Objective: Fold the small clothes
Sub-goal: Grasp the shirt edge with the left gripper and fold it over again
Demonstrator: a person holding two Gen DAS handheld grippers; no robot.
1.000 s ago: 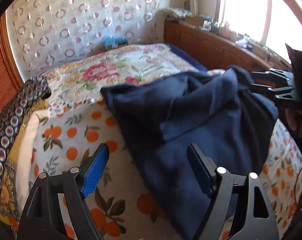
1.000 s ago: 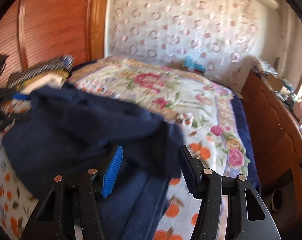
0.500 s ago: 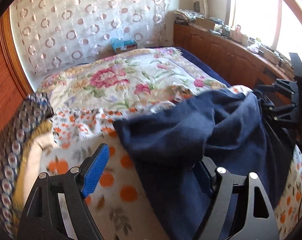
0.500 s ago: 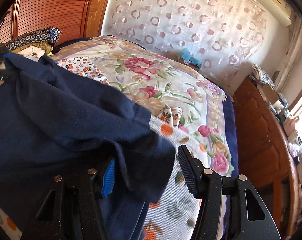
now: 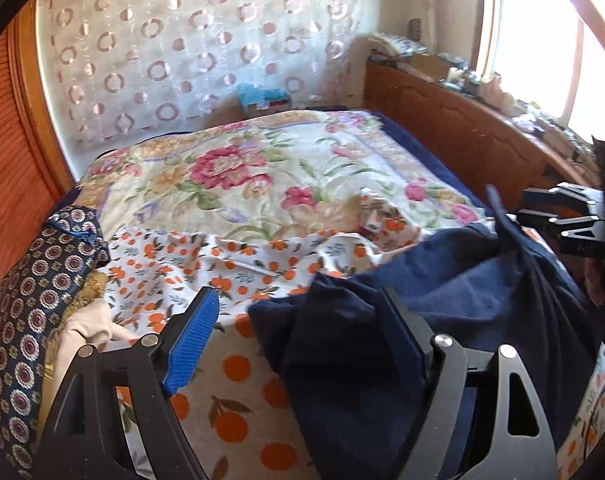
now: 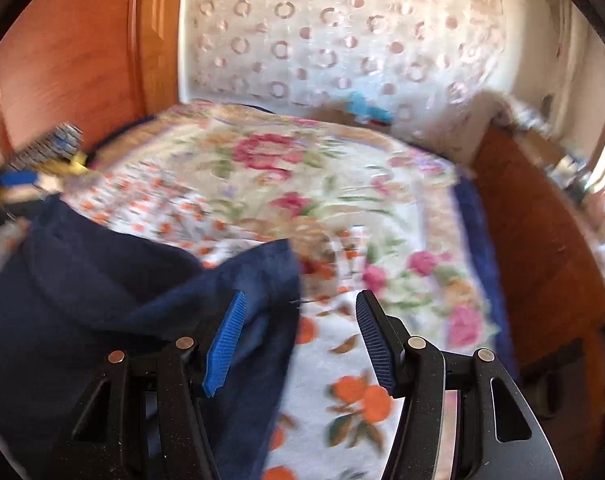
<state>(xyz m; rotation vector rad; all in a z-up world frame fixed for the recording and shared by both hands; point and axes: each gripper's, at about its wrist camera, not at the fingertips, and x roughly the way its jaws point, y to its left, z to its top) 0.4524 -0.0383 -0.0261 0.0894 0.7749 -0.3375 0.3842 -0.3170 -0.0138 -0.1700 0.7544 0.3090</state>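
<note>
Garment [image 5: 442,320] bunched, long axis unclear

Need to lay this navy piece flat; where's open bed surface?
Free: the floral bedspread between the curtain and the orange-print sheet. Crowded: the patterned pile at the left edge; the navy garment bunched between the left gripper and right gripper.

The crumpled navy-blue fleece garment [image 5: 442,320] fills the lower right of the left wrist view, lying between the spread fingers of the left tool [image 5: 298,328]. A stack of folded patterned cloths [image 5: 34,300] blocks the left edge. Upper centre, the flat floral bedspread [image 5: 242,176] is open to passage, bounded at right by a long brown wooden cabinet [image 5: 454,136].
</note>
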